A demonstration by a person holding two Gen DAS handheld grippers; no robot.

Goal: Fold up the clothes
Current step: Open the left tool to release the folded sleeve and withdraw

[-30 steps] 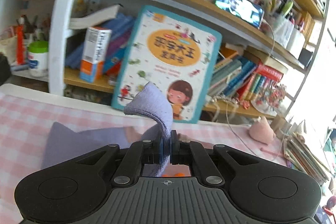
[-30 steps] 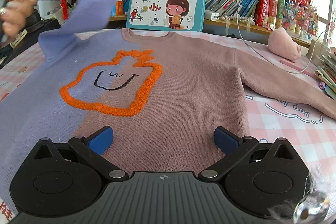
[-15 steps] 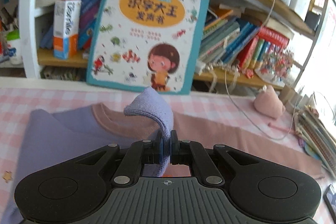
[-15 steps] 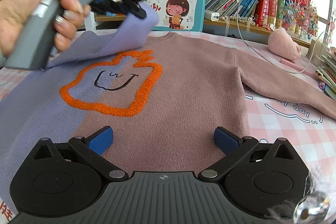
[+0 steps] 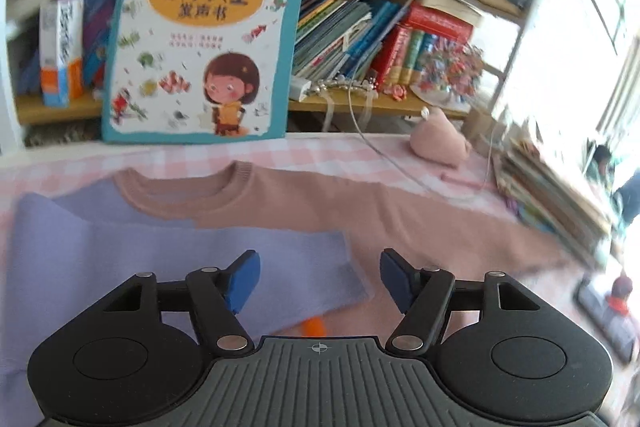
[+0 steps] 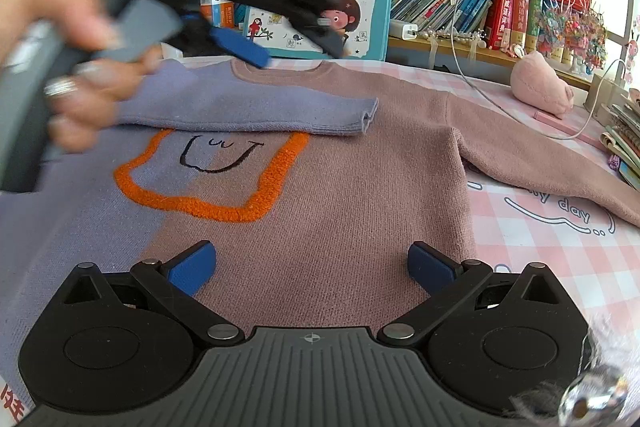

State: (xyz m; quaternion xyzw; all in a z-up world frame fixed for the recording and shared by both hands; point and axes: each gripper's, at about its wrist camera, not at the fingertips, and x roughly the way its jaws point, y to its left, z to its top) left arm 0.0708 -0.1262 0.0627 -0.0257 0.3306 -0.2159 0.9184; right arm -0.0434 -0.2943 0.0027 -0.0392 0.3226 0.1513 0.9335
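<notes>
With both the left gripper (image 5: 318,277) and right gripper (image 6: 311,267) fingers apart, the folded purple sleeve (image 6: 256,111) could slide off the sweater (image 6: 340,195) if snagged.

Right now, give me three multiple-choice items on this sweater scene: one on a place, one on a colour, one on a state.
1. Where does the purple sleeve lie?
A. across the sweater's chest
B. off the table
C. on the shelf

2. What colour is the fuzzy outline on the sweater?
A. green
B. orange
C. white

3. How do the left gripper's jaws stand?
A. shut on the sleeve
B. shut, empty
C. open, empty

Answers: 1 A, the sleeve is folded over the chest; 2 B, the outline is bright orange; 3 C, blue pads stand apart with nothing between them.
</notes>
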